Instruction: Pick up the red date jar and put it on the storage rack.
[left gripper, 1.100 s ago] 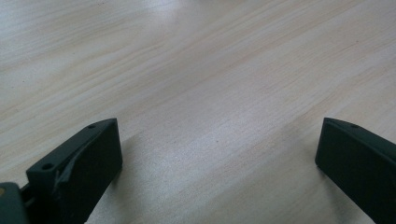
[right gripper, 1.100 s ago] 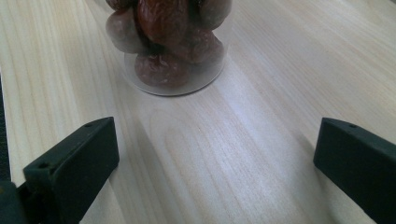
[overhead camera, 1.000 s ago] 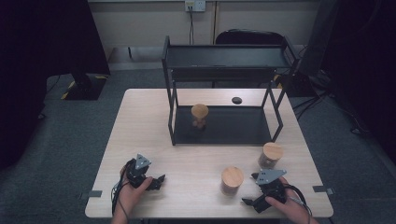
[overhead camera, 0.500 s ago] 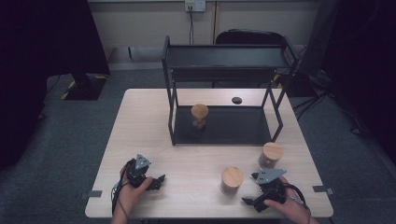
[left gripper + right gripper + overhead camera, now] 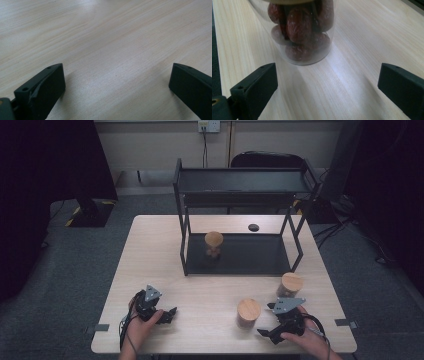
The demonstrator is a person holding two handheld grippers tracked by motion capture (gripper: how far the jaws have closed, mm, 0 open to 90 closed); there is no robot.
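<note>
Jar (image 5: 248,312) with wooden lid sits on the table (image 5: 150,250) near the front edge, just ahead of the right gripper (image 5: 266,332). In the right gripper view the jar (image 5: 303,37) stands upright, clear wall, packed with dark red fruit-like pieces. Not between the jaws yet; it sits a little beyond the tips and off toward the left jaw.

Right gripper: jaws spread wide, nothing held; they have just eased in a touch from full spread. Left gripper (image 5: 167,314): jaws apart too, empty, resting low over bare tabletop (image 5: 112,50).

Handling, judged: rigid clear wall, glass or hard plastic, cannot tell which. Smooth, so likely slippery under the pads. Full load makes it moderately heavy and bottom-steady. Lid may only sit loose, so grip the body, not the lid. Best hold looks like mid-wall, jaws square across the widest part, below the lid rim.

Clearance:
- Second lidded jar (image 5: 290,285) stands near, to the right and farther back, beside the rack's (image 5: 240,180) front right leg. Keep the swing off it.
- Third jar (image 5: 214,244) already stands on the rack's lower tray.
- Rack front is open, but the upper shelf limits lift height going in.
- Table edge close behind the right hand; open tabletop between the two grippers.
</note>
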